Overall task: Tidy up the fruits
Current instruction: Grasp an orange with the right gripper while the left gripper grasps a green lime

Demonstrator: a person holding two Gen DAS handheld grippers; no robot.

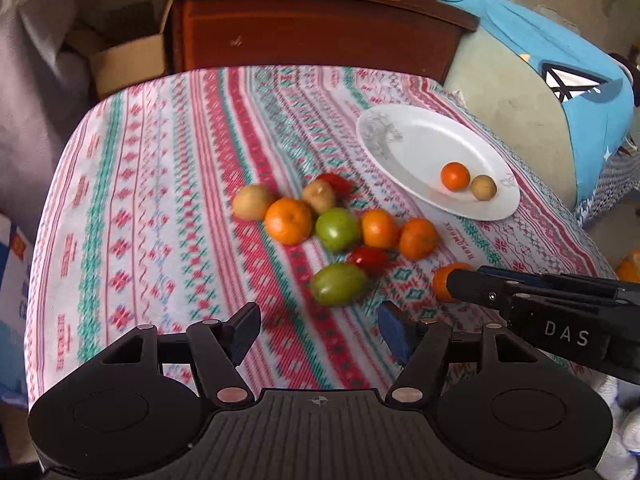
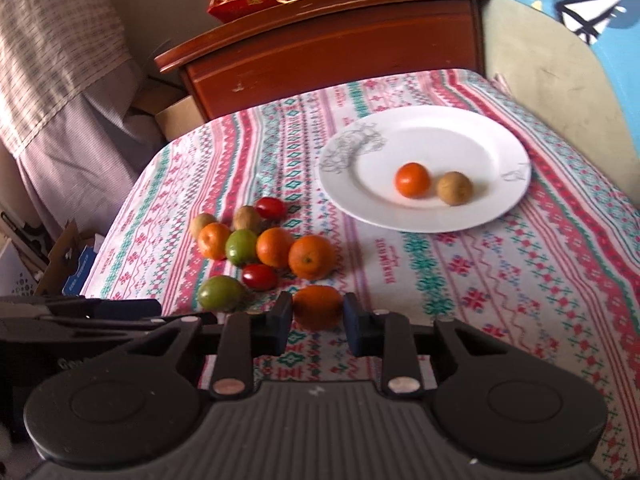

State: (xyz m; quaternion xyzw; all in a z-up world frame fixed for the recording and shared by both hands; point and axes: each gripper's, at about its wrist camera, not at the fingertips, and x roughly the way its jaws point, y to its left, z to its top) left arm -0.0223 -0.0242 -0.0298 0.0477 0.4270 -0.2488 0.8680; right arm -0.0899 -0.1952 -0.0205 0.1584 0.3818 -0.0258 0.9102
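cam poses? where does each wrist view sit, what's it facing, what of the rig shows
Left wrist: on the left hand-held gripper, jaws open and empty, facing the fruit pile; the right hand-held gripper enters from the right.
Right wrist: on the right gripper, fingers either side of an orange, facing the plate; the left gripper shows at lower left.
Shared: pile, plate holding two fruits, patterned tablecloth, wooden cabinet.

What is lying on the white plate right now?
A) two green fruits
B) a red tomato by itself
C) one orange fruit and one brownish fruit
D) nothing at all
C: the white plate holds an orange fruit beside a brownish fruit.
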